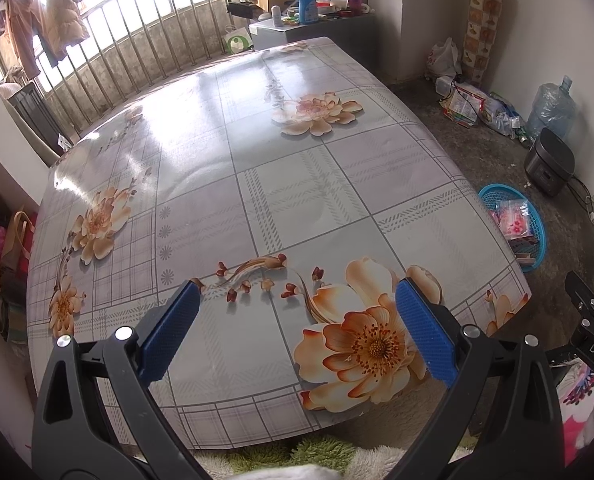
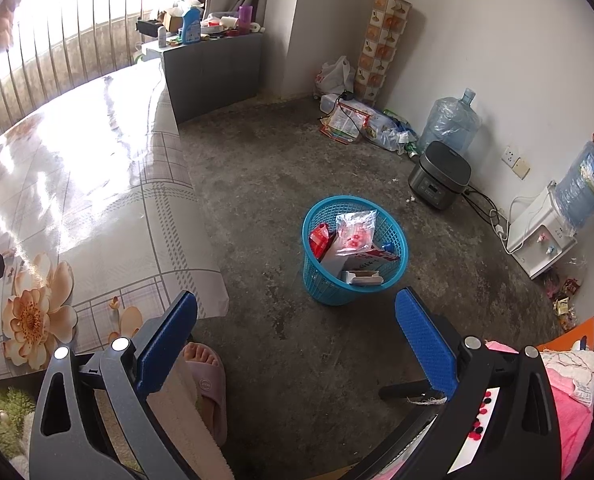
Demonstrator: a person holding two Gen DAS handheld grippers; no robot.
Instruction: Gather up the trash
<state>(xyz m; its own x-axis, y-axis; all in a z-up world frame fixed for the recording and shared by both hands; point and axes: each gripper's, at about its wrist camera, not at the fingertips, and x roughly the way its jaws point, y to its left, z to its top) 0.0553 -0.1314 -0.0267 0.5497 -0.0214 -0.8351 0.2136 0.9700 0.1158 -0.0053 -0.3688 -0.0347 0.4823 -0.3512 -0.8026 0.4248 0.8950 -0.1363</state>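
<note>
- We are looking across the large table covered in a glossy grey checked cloth with peach flowers (image 1: 257, 168), which is filling most of the left wrist view and running along the left of the right wrist view.
- We are seeing the bare grey concrete floor (image 2: 281, 168) stretching from the table's right side to the white walls.
- The round blue plastic mesh basket (image 2: 353, 252) is standing upright on that floor, near the table's right edge, and it is holding the collected trash: a clear packet printed with pink flowers (image 2: 355, 228), a red wrapper (image 2: 320, 240) and small boxes.
- We are holding the left gripper (image 1: 297, 308) over the table's near edge, its blue-padded fingers spread wide with nothing between them.
- We are holding the right gripper (image 2: 297, 320) above the floor, pointing towards the basket, its fingers likewise spread wide and gripping nothing.
</note>
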